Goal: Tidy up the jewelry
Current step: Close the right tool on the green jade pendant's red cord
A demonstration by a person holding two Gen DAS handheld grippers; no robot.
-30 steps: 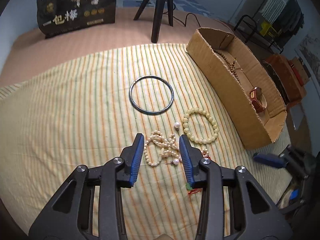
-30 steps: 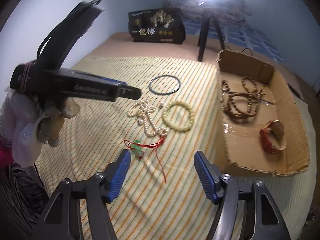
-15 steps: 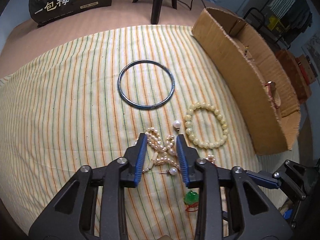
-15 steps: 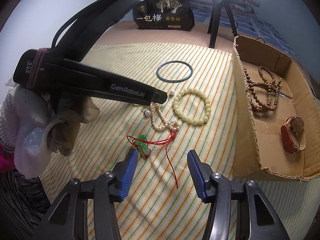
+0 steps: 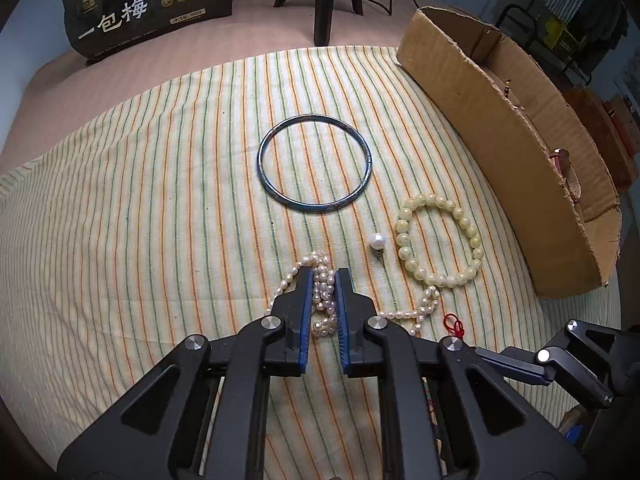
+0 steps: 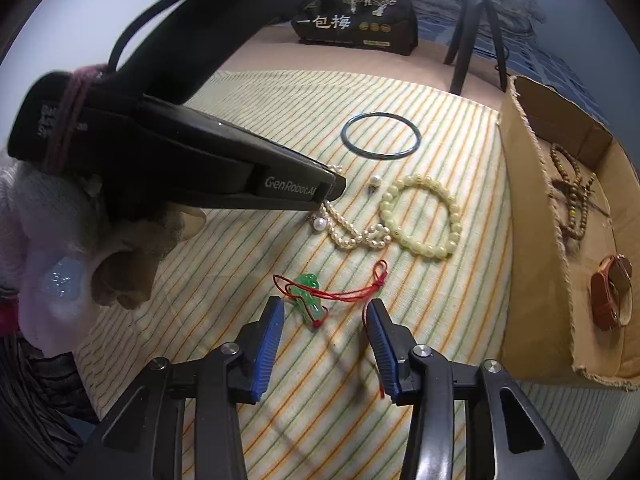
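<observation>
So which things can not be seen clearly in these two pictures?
- Left wrist view: the cardboard box near wall hides its contents.
- Right wrist view: the left gripper covers part of the pearl necklace.
- Right wrist view: the red cord of the green pendant runs behind a right gripper finger.

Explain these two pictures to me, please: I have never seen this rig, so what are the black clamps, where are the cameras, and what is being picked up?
No robot here: a person holds a two-finger clamp in each hand, each carrying a fisheye camera looking along its blue-padded fingers. In the left view, the left gripper is shut on a pearl necklace lying on the striped cloth. In the right view, the right gripper is closing around a green pendant on red cord, not yet touching it; the person's gloved hand shows alongside. Also on the cloth: a dark bangle, a pale bead bracelet and a loose pearl earring. The cardboard box already holds wooden beads and a brown watch.
</observation>
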